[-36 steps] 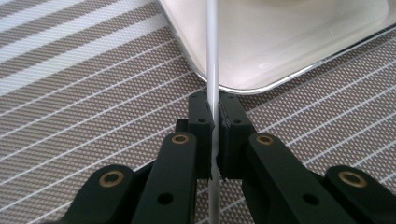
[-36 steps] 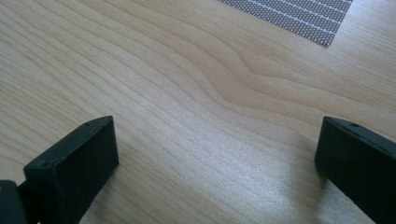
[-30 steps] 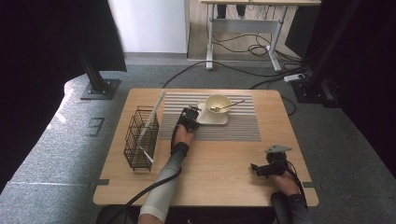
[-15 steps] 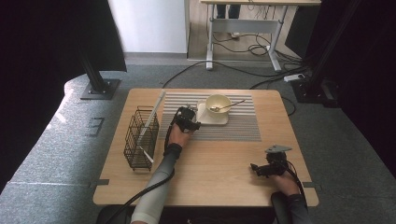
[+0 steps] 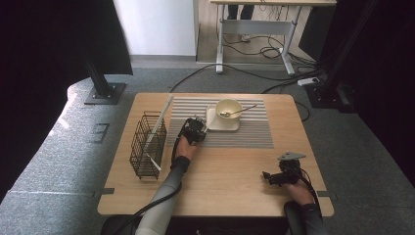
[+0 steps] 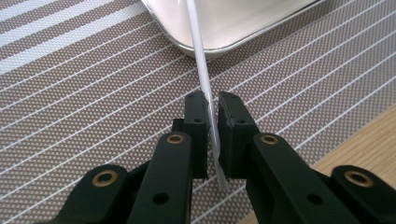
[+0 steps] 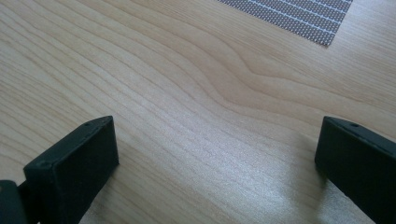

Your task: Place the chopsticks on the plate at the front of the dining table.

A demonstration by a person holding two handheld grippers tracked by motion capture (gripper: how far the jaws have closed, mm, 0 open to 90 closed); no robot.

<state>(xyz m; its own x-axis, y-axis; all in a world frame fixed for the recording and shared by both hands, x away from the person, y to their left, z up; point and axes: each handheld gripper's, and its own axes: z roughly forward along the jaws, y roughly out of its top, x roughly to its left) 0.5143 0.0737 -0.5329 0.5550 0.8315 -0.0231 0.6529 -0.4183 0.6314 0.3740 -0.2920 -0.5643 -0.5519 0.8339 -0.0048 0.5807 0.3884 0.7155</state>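
Your left gripper [image 6: 212, 109] jaws have just closed, pinching a thin white stick [image 6: 201, 70] beside the glossy square plate [image 6: 224, 18]; right gripper [image 7: 215, 154] jaws wide over grained wooden worktop [image 7: 187, 93].

Bowl [image 5: 228, 108] on plate [image 5: 215, 125], rack [image 5: 147, 147] leftward

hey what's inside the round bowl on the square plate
A spoon rests in the bowl, its handle sticking out over the rim toward the right. The high view is too small to tell whether any food lies under it.
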